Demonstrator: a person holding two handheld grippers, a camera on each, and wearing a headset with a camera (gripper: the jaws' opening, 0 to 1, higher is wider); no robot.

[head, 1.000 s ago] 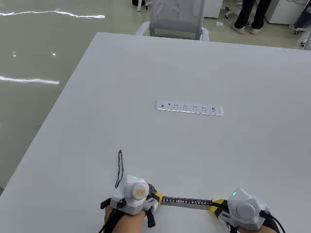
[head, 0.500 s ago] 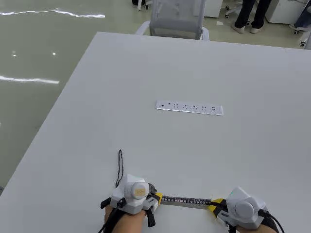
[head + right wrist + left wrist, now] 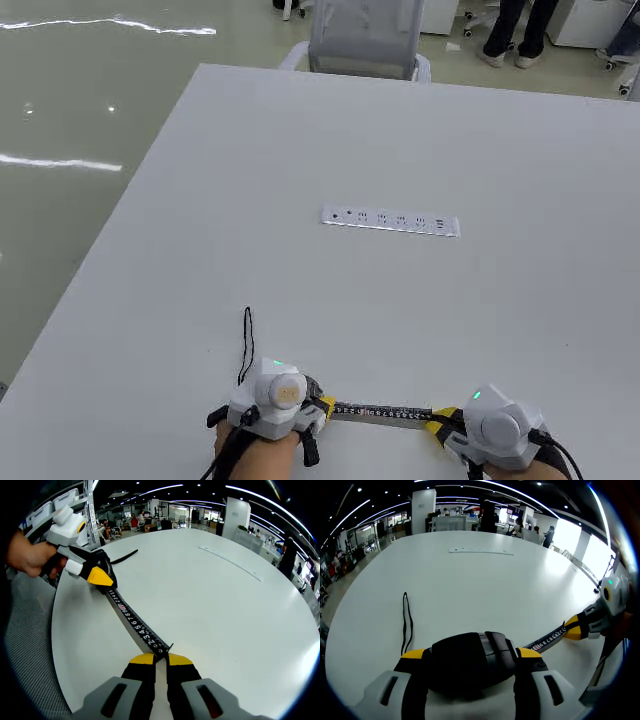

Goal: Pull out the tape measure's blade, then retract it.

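A black tape measure case (image 3: 470,665) sits between the yellow-tipped jaws of my left gripper (image 3: 470,652), which is shut on it. Its blade (image 3: 132,620) runs out flat over the white table to my right gripper (image 3: 161,657), whose jaws are shut on the blade's end hook. In the head view the left gripper (image 3: 318,402) and the right gripper (image 3: 440,420) stand near the table's front edge, with the blade (image 3: 382,411) stretched between them. The case's black wrist cord (image 3: 245,346) lies on the table behind the left gripper.
A white power strip (image 3: 390,221) lies across the middle of the white table (image 3: 300,170). A grey office chair (image 3: 365,38) stands at the far edge. People stand at the back right of the room. The table's left edge runs close by the left gripper.
My right gripper has shifted slightly to the left, toward the left gripper, so the blade between them looks a little shorter. The left gripper has stayed put.
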